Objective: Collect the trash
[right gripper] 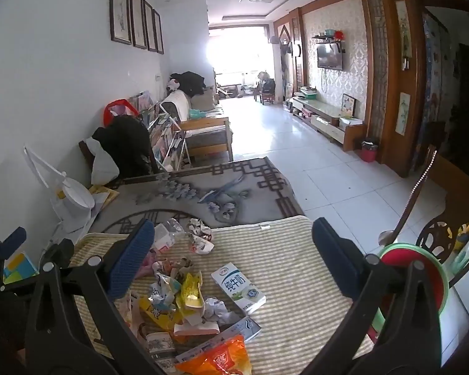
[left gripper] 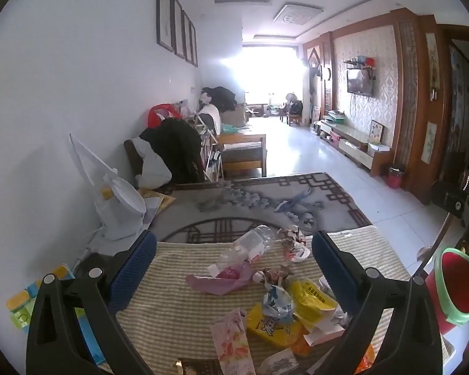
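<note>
Left wrist view shows the left gripper with its two blue padded fingers spread wide and nothing between the pads; it hangs over a striped beige mat covered in trash. Between the fingers lie one crushed clear plastic bottle, one purple plastic wrapper, two crumpled balls of printed paper, one yellow snack bag, one yellow flat box and one pink flowered paper box. One red bucket with a green rim stands just past the mat's right edge. Right wrist view shows the right gripper, also wide with nothing held. One white milk carton with blue writing lies alone on the mat between its fingers, apart from the pile on the left. One orange crinkly bag lies at the near edge, touching one flat white and blue carton. The right half of the mat is bare and gives room to move. Past the mat's far edge lies one grey patterned rug, then white floor tiles with lots of room. One white desk lamp stands by the left wall, near the mat's left corner.
</note>
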`<action>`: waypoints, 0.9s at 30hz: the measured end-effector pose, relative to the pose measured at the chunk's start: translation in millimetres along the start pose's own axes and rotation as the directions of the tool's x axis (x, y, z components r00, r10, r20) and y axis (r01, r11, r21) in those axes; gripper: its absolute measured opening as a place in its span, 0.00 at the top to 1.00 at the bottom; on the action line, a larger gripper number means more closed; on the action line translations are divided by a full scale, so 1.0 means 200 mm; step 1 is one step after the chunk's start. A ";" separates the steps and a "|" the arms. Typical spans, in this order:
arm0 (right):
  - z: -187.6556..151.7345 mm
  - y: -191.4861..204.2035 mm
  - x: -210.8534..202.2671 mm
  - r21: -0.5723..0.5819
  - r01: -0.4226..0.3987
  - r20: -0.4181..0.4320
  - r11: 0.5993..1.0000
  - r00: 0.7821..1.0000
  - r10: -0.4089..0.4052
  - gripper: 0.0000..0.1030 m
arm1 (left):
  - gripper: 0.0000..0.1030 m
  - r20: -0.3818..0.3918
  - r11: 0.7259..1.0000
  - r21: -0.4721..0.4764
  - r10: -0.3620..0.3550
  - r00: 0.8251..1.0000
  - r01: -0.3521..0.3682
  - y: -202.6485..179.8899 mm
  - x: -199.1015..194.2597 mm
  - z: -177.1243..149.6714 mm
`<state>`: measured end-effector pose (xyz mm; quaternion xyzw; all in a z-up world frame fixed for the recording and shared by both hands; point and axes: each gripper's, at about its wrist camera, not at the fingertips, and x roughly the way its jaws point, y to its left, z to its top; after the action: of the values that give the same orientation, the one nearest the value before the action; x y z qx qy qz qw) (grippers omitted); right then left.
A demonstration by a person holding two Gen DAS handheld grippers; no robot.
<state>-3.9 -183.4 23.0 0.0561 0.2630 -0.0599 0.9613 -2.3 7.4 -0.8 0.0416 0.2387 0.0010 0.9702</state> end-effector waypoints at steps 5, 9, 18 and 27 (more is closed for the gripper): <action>0.00 -0.01 -0.01 0.003 0.022 0.006 1.000 1.000 -0.022 0.03 | 0.08 -0.026 1.000 0.023 0.006 1.000 -0.006 -0.01 0.03 -0.01; 0.00 0.00 0.00 0.004 0.024 0.002 1.000 1.000 -0.024 0.03 | 0.08 -0.036 0.999 0.015 0.044 0.998 -0.043 0.00 0.03 -0.01; -0.01 0.03 0.02 0.000 0.021 -0.013 1.000 1.000 -0.021 0.03 | 0.08 -0.059 0.998 0.001 0.061 0.996 -0.062 0.03 0.06 -0.02; -0.02 0.09 0.05 -0.023 0.013 -0.031 1.000 0.999 -0.014 0.03 | 0.08 -0.060 0.997 0.021 0.071 0.996 -0.070 0.05 0.07 -0.02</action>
<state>5.4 -166.9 14.5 0.0441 0.2788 -0.0624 0.9573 8.7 17.7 -10.0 0.0593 0.2664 0.0343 0.9614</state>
